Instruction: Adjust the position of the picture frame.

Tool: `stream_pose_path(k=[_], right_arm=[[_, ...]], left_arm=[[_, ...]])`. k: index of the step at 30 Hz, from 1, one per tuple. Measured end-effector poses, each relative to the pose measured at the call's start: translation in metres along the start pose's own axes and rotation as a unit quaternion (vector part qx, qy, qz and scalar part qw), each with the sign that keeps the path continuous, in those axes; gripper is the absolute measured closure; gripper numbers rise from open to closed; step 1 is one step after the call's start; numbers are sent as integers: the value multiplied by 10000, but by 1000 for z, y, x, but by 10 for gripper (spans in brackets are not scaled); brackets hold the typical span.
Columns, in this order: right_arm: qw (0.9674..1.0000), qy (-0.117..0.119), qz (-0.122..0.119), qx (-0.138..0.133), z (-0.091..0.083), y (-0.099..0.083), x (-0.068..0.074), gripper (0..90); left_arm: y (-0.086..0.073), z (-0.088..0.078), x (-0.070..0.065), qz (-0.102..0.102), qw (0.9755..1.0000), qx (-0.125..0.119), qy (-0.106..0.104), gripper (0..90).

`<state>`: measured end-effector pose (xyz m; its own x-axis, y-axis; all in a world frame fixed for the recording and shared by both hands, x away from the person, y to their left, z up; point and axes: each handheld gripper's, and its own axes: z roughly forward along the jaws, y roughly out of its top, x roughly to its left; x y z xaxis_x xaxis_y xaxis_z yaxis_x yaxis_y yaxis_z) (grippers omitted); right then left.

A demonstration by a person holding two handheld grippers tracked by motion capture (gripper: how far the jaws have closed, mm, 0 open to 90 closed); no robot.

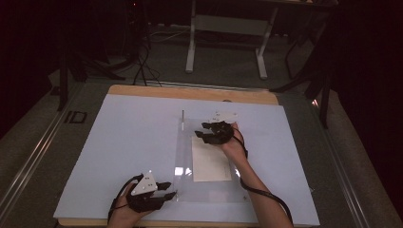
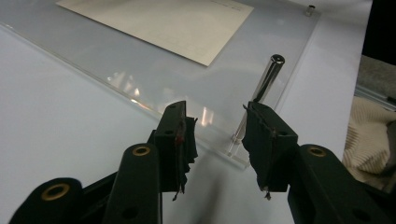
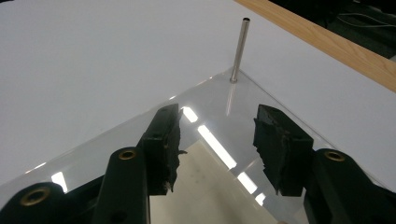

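Your left gripper (image 2: 217,140) stands parted at the near corner of the clear plate (image 2: 154,70), its metal pin (image 2: 261,95) upright beside the right pad, ungrasped; centre the jaws on it before closing; your right gripper (image 3: 217,140) hangs released over the far corner, short of the 2nd pin (image 3: 239,49).

Dim lab, white-topped table (image 1: 133,142), desk frame (image 1: 228,28), floor cables (image 1: 142,61)
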<state>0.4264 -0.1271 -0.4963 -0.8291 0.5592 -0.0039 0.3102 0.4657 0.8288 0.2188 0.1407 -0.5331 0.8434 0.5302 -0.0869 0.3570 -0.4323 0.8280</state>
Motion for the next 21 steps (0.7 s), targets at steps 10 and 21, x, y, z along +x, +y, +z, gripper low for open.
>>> stream_pose_path(k=[10, 21], right_arm=[[10000, -3, 22, -9, 2, 1, -2, 502], [10000, -49, 41, 48, 22, 9, -6, 559]], left_arm=[[8, 16, -9, 286, 9993, 82, -237, 625], [10, 30, -13, 412, 9985, 305, -192, 826]])
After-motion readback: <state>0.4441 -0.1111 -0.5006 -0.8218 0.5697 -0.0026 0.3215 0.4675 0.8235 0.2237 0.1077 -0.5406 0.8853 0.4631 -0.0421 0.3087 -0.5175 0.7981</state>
